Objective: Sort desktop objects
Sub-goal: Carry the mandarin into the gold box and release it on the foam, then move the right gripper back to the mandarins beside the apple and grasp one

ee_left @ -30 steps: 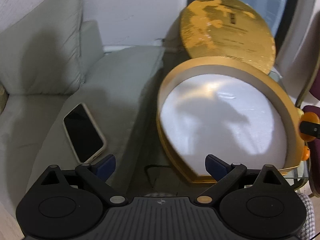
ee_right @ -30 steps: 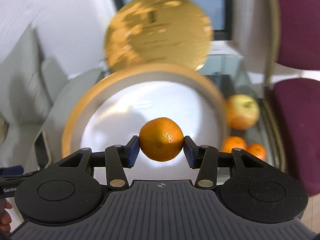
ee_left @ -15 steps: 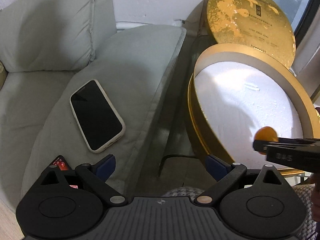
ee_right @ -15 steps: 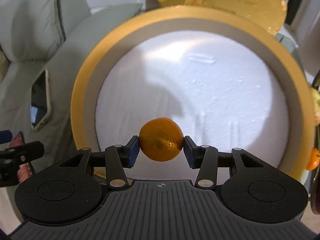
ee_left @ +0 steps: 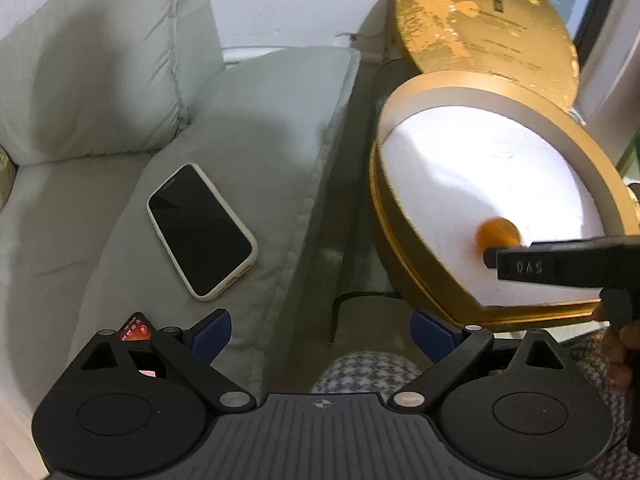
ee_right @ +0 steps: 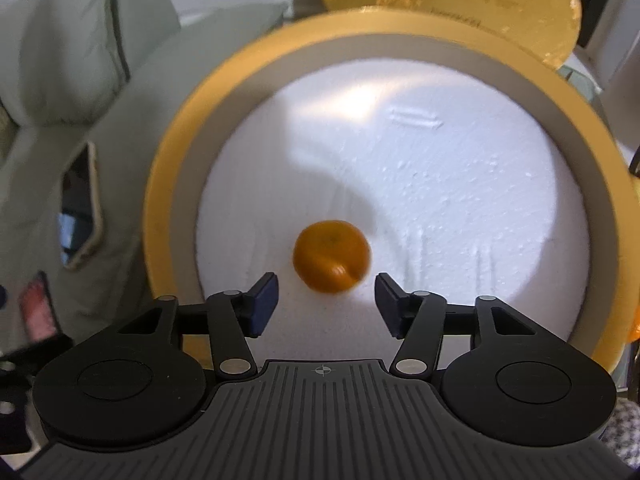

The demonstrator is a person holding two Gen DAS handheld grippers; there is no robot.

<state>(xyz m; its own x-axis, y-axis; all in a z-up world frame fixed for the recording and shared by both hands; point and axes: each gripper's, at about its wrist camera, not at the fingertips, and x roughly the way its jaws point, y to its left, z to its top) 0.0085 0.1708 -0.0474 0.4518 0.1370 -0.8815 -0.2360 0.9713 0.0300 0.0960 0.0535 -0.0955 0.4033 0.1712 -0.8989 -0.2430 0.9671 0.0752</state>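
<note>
A small orange tangerine [ee_right: 331,257] lies on the white foam floor of a round gold box [ee_right: 168,184], a little blurred. My right gripper [ee_right: 326,304] stands open just behind it, blue pads on either side, touching nothing. In the left wrist view the same tangerine [ee_left: 498,234] shows beside the right gripper's black finger inside the gold box [ee_left: 404,240]. My left gripper [ee_left: 322,330] is open and holds nothing, hovering over the gap between sofa and box.
A phone [ee_left: 200,230] in a pale case lies face up on the grey sofa cushion [ee_left: 256,128]. The gold lid [ee_left: 484,28] leans upright behind the box. A red-lit small object [ee_left: 135,328] sits by my left finger. Checked fabric [ee_left: 360,372] lies below.
My right gripper has opened and let go of the tangerine, which now rests on the box's white floor. The left gripper has drifted slightly, with the phone now nearer the middle.
</note>
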